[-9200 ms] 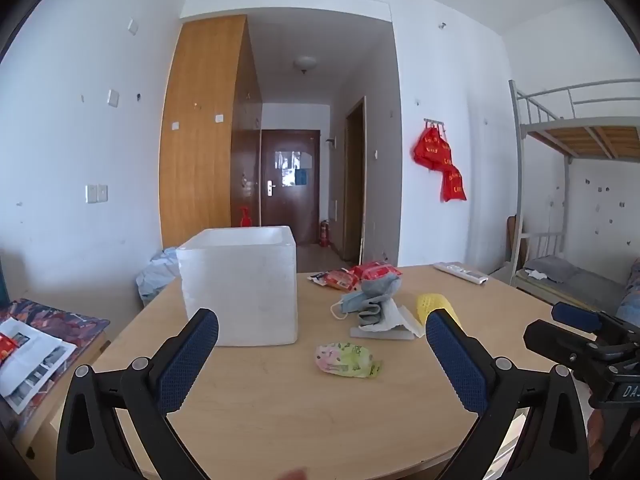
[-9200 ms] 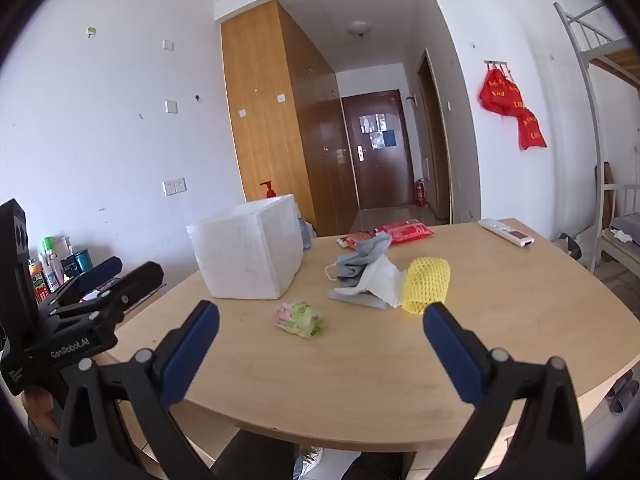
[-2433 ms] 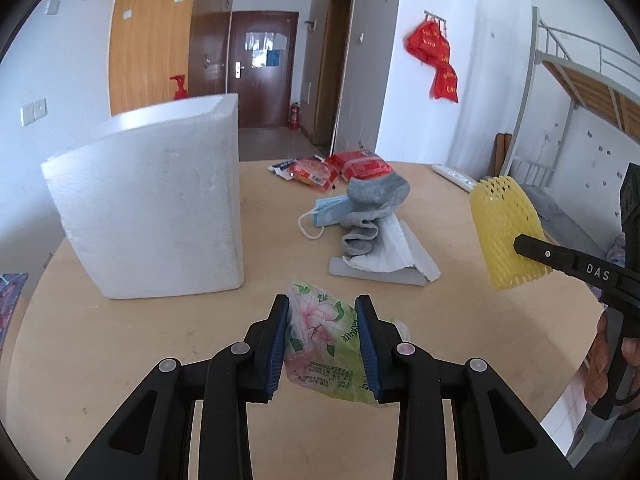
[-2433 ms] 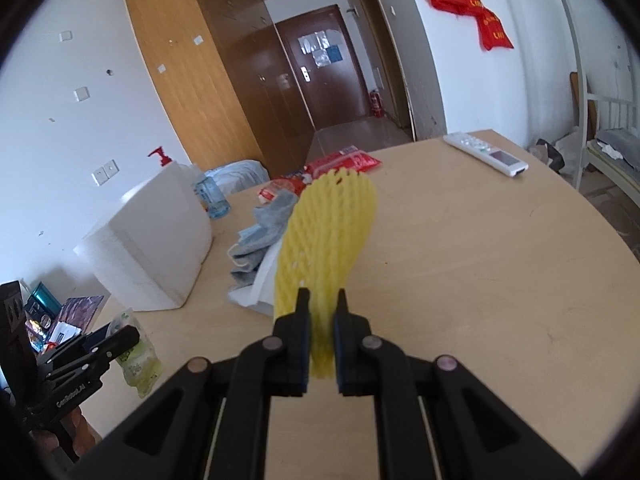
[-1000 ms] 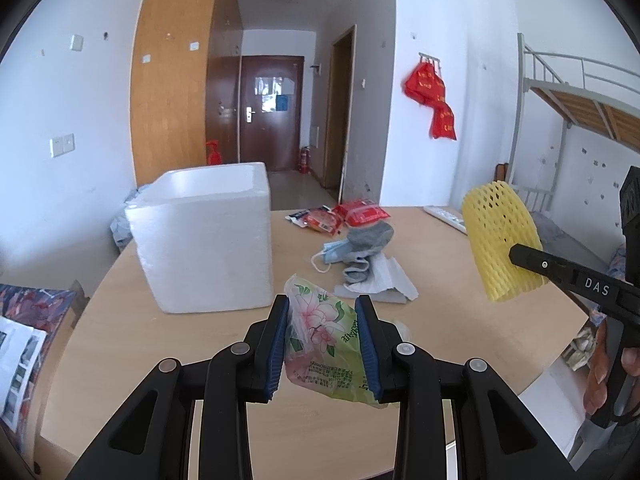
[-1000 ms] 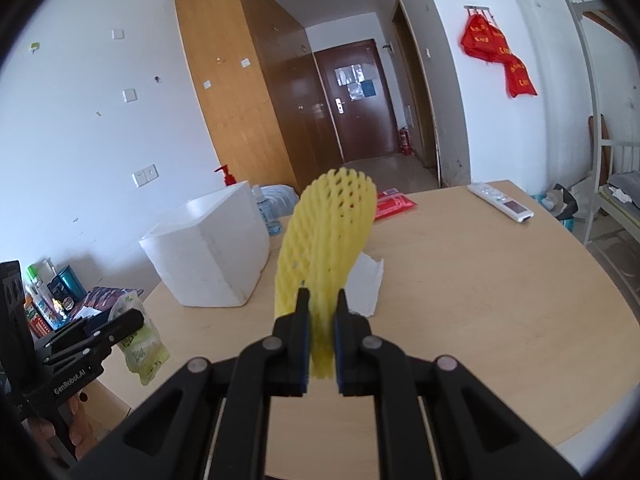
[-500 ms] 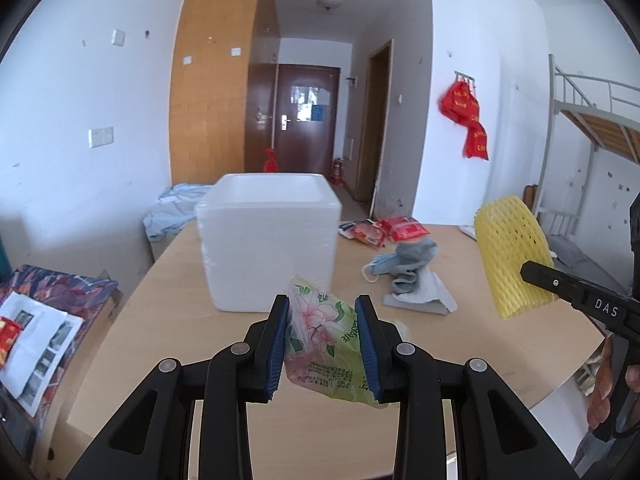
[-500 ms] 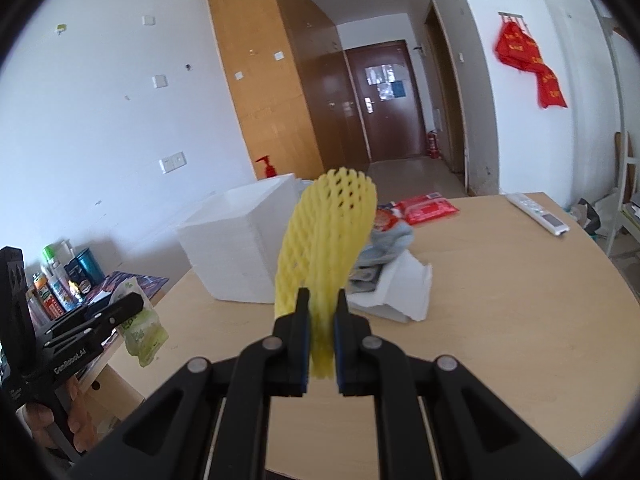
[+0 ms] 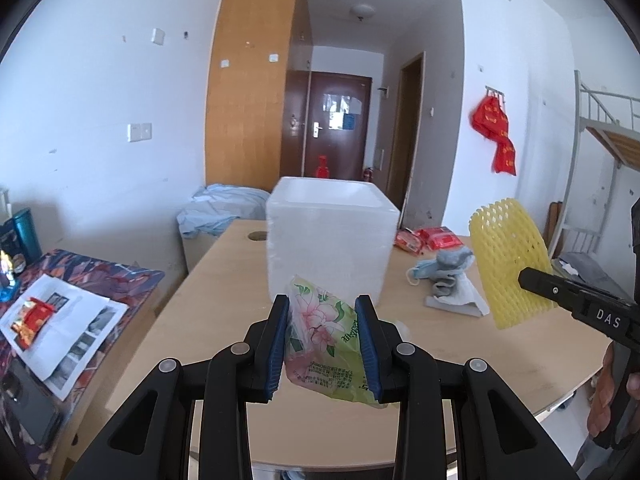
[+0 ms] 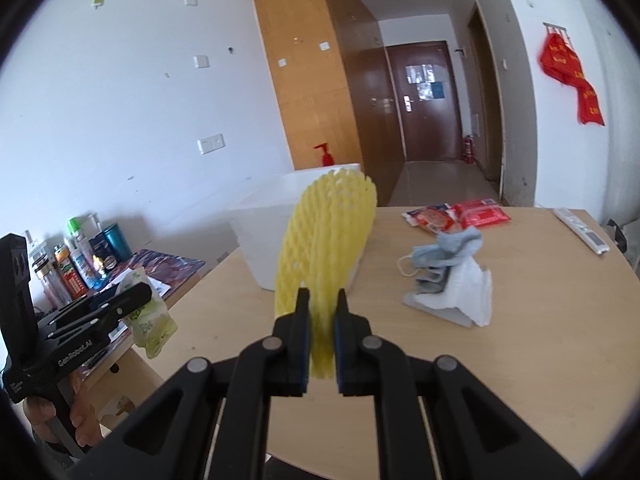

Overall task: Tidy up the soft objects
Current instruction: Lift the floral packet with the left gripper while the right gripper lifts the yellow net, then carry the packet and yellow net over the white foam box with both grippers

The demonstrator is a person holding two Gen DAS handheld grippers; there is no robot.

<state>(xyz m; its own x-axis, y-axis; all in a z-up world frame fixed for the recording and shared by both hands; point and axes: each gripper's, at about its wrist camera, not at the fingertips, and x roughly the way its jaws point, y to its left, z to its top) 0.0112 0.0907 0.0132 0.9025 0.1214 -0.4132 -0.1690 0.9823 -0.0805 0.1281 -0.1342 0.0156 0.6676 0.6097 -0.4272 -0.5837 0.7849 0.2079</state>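
My left gripper (image 9: 323, 308) is shut on a green flowered tissue pack (image 9: 326, 344), held in the air in front of the white foam box (image 9: 332, 236). My right gripper (image 10: 322, 298) is shut on a yellow foam net sleeve (image 10: 326, 236), which stands upright above its jaws. That sleeve (image 9: 508, 264) and the right gripper's black body show at the right of the left wrist view. The tissue pack (image 10: 150, 320) hangs at the left of the right wrist view. A pile of grey sock, blue face mask and white tissue (image 10: 448, 276) lies on the round wooden table (image 10: 540, 340).
Red snack packets (image 10: 456, 212) and a remote control (image 10: 582, 230) lie at the table's far side. A low side surface with papers (image 9: 60, 332) and bottles (image 10: 76, 256) stands left of the table. A bunk bed frame (image 9: 600, 168) is at the right.
Both grippers have swung left with their loads still held. The foam box now stands straight ahead of the left gripper, and the sock pile has shifted right in both views.
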